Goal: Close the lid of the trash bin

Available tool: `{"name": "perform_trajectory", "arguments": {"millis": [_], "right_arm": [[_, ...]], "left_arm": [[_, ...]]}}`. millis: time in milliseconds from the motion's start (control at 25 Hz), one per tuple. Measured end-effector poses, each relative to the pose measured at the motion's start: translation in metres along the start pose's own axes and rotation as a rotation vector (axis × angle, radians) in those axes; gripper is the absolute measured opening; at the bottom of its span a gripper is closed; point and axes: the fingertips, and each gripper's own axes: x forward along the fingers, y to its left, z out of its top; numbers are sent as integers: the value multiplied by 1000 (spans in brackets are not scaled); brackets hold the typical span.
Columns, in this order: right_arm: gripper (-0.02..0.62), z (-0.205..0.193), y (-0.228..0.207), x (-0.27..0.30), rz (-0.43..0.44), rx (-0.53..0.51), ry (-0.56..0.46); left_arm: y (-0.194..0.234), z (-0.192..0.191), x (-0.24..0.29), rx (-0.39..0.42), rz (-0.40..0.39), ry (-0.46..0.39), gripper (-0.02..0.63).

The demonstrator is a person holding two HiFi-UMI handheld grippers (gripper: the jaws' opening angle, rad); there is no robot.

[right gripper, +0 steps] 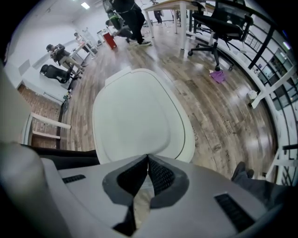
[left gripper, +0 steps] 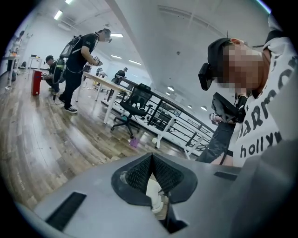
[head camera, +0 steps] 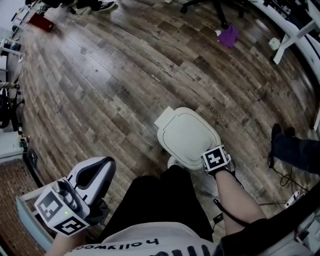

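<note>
A cream-white trash bin (head camera: 187,137) stands on the wooden floor in front of me, its rounded lid (right gripper: 135,118) lying flat and closed on top. My right gripper (head camera: 216,161) rests at the lid's near right edge, jaws shut with nothing between them; its tips (right gripper: 148,158) sit just over the lid's near rim. My left gripper (head camera: 92,175) is held off to the lower left, away from the bin, pointing across the room, jaws shut and empty (left gripper: 152,155).
A purple cloth (head camera: 228,36) lies on the floor far behind the bin, near an office chair base (head camera: 205,6) and a white desk leg (head camera: 292,37). A person's dark shoe and trouser leg (head camera: 287,147) stand at the right. Other people work by desks (left gripper: 77,60).
</note>
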Motion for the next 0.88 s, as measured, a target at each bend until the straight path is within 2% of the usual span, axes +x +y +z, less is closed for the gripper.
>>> {"name": "perform_trajectory", "arguments": {"millis": [160, 360, 520, 640, 880], "right_arm": [[8, 1, 1, 0, -16, 11, -9], [8, -9, -7, -17, -78, 87, -17], [8, -20, 2, -43, 7, 148, -74], [8, -34, 1, -75, 36, 204, -76], [8, -53, -8, -125, -11, 213, -110]], "left_arm": [[2, 0, -7, 10, 7, -21, 8], [2, 1, -13, -8, 13, -35, 8], [-8, 11, -10, 3, 9, -9, 8], [-27, 36, -9, 22, -40, -46, 8], [-63, 80, -17, 93, -146, -112, 8]]}}
